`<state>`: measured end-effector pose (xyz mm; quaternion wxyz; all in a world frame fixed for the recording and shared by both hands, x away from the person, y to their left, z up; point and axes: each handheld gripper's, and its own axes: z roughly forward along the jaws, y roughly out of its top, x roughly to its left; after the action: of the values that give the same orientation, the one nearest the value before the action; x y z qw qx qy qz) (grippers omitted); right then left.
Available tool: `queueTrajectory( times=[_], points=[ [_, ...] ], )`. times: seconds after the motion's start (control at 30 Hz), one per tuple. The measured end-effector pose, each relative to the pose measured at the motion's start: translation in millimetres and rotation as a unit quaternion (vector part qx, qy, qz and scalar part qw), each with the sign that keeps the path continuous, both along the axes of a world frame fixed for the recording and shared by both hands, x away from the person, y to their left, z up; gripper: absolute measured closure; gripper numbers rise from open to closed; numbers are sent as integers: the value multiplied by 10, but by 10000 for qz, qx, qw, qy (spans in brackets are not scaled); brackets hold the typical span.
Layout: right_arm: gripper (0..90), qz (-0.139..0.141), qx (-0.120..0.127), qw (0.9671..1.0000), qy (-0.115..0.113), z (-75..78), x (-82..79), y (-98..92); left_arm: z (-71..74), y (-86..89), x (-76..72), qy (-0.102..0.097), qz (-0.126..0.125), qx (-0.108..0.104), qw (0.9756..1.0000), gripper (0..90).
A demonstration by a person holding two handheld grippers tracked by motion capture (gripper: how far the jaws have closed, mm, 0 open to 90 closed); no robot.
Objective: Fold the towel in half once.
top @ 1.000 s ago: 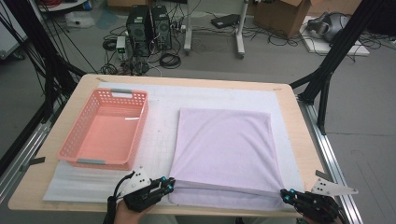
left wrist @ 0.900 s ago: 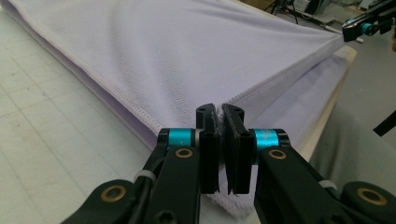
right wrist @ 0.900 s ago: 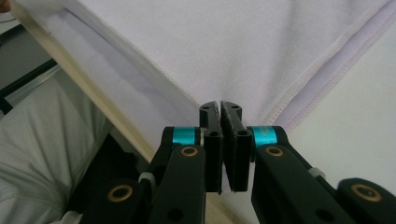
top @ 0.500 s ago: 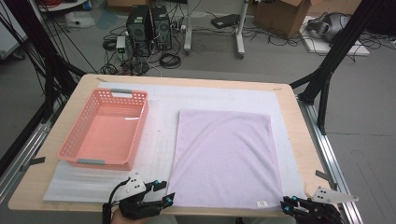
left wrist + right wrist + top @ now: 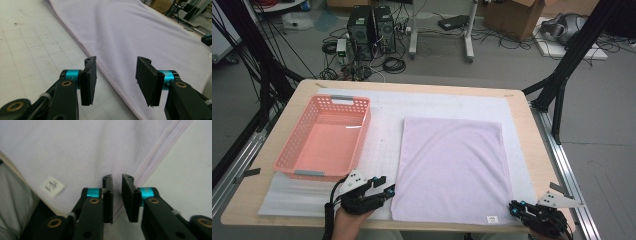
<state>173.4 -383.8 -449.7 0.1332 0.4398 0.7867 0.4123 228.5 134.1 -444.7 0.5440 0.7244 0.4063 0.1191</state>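
A pale lilac towel (image 5: 452, 165) lies flat on the white mat (image 5: 384, 145), with a small white label (image 5: 492, 218) at its near right corner. My left gripper (image 5: 388, 190) is at the towel's near left corner. In the left gripper view my left gripper (image 5: 116, 62) is open above the towel's (image 5: 140, 32) hem, touching nothing, though its jaws have just been closing a little. My right gripper (image 5: 513, 206) sits off the near right corner. In the right gripper view my right gripper (image 5: 117, 178) has just been closing to a narrow slit, with nothing in it, over the towel's (image 5: 75, 145) stitched edge.
A pink plastic basket (image 5: 362, 130) stands on the left of the mat, holding nothing. The table's (image 5: 532, 150) near edge runs just under both hands. On the floor beyond the table are computers, cables and boxes.
A second ago both grippers were shut on the towel's near corners. They have let go; the towel lies flat. The left gripper has drawn back to the left, the right stayed put.
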Motion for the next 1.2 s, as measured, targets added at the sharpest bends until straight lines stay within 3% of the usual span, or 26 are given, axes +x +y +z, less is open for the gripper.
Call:
queueTrajectory(
  times=[0.07, 0.13, 0.2, 0.33, 0.5, 0.63, 0.67, 0.73, 0.83, 0.97, 1.03, 1.13, 1.2],
  points=[
    [876, 24, -55, 9999, 110, 28, -29, -35, 21, 5, 94, -42, 45, -36, 10000, 513],
    [848, 12, -65, 9999, 127, 70, -23, -81, 37, 9, 210, -59, 52, -160, 9998, 512],
    [811, -169, 195, 9997, 1, 108, 74, -151, 45, 9, 339, -34, 70, -234, 9997, 513],
    [777, -617, 248, 9977, -105, 117, 484, -165, 27, -3, 510, 0, 109, -287, 9995, 514],
    [772, -860, 103, 9961, -135, 83, 1026, 40, 23, -42, 487, -29, 61, -162, 9998, 512],
    [738, -1142, -48, 9934, 17, 39, 1286, 145, 32, -65, 453, -63, 51, -144, 9999, 510],
    [765, -1175, -162, 9929, 81, 19, 1318, 157, 34, -67, 452, -68, 65, -159, 9998, 507],
    [854, -1181, -143, 9929, 54, 11, 1327, 145, 28, -65, 458, -46, 101, -168, 9998, 504],
    [874, -1449, -371, 9887, -49, 36, 1293, 108, 1, -59, 475, 13, 116, -150, 9998, 502],
    [845, -1585, -190, 9872, -58, 11, 1260, 65, -22, -60, 488, 50, 137, -79, 9999, 499],
    [765, -1627, -184, 9864, -140, 27, 1248, 58, -20, -54, 501, 58, 202, -121, 9997, 497],
    [704, -1529, 412, 9870, -287, 61, 1303, -26, -20, -50, 546, 112, 197, -129, 9997, 494],
    [705, -1557, 239, 9872, -248, 91, 1415, -42, -28, -68, 559, 138, 194, -150, 9996, 494]
  ],
)
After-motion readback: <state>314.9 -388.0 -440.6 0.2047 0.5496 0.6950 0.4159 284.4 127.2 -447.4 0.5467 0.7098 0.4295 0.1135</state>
